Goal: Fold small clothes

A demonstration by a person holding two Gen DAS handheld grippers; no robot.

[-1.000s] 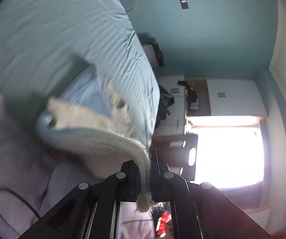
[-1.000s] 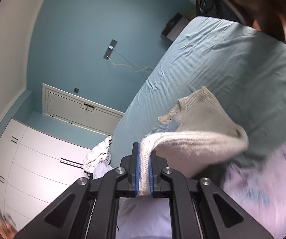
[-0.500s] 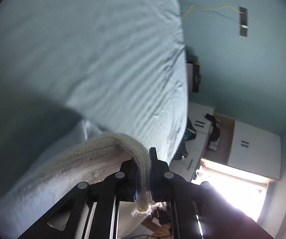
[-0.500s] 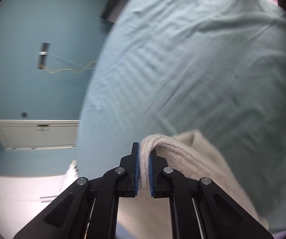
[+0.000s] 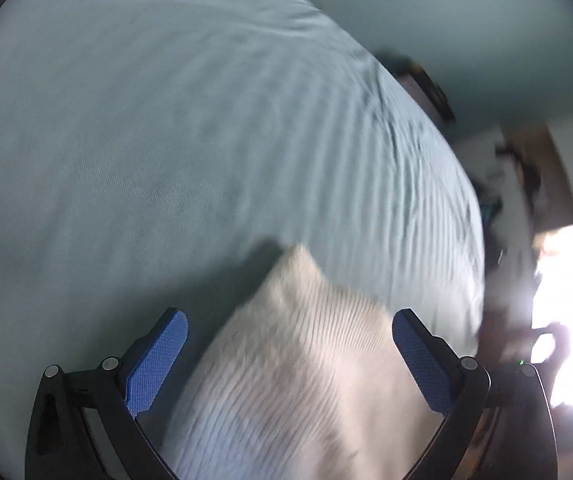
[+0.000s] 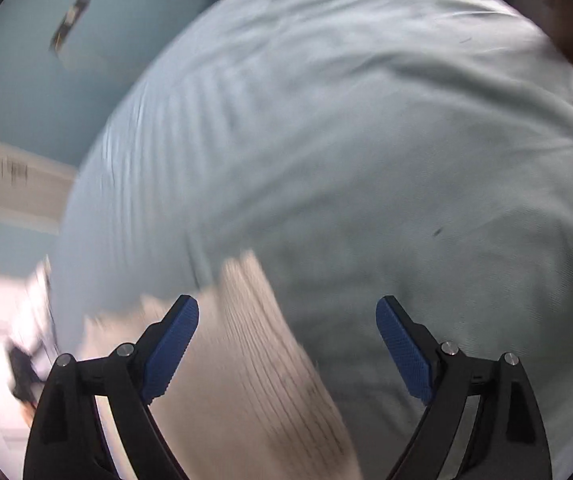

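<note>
Both grippers, left gripper (image 5: 289,354) and right gripper (image 6: 287,338), are opening; I see the cream knit garment (image 5: 306,380) lying between unpressed fingers on the bed (image 5: 166,140).

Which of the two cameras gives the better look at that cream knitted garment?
The left wrist view: the garment fills the space between the opening jaws, showing a corner and its ribbed knit, touching neither pad. The right wrist view shows the garment more blurred, as a slanted strip beside one finger, partly hidden behind it.

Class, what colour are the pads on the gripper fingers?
Blue pads, clearest in the left wrist view.
</note>
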